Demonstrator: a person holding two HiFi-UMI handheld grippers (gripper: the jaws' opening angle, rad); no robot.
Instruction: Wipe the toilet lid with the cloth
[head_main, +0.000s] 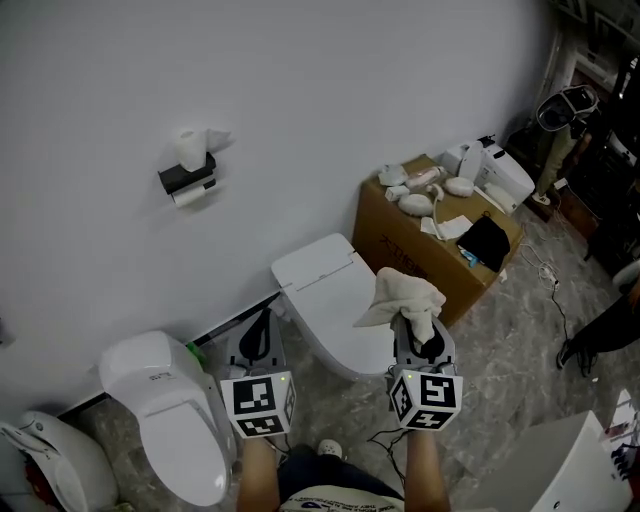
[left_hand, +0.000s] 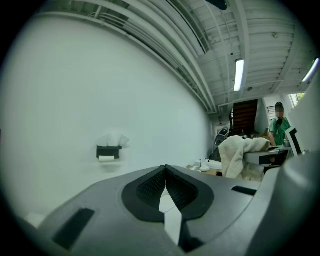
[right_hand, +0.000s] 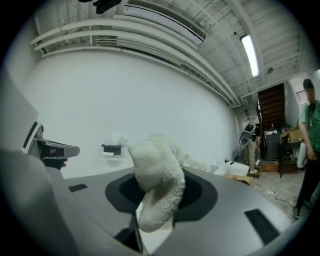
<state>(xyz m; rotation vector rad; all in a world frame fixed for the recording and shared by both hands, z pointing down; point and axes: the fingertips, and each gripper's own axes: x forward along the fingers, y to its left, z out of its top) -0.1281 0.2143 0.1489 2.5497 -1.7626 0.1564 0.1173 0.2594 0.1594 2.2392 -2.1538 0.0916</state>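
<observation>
The right tongs (head_main: 419, 332) clench a white cloth (head_main: 403, 292), holding it up in the air near the closed white toilet lid (head_main: 318, 283). The left tongs (head_main: 261, 326) are pressed together and empty.

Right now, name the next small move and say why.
Probably lower the right gripper until the cloth meets the toilet lid: its jaws clamp the cloth, but it is held up off the closed lid.
</observation>
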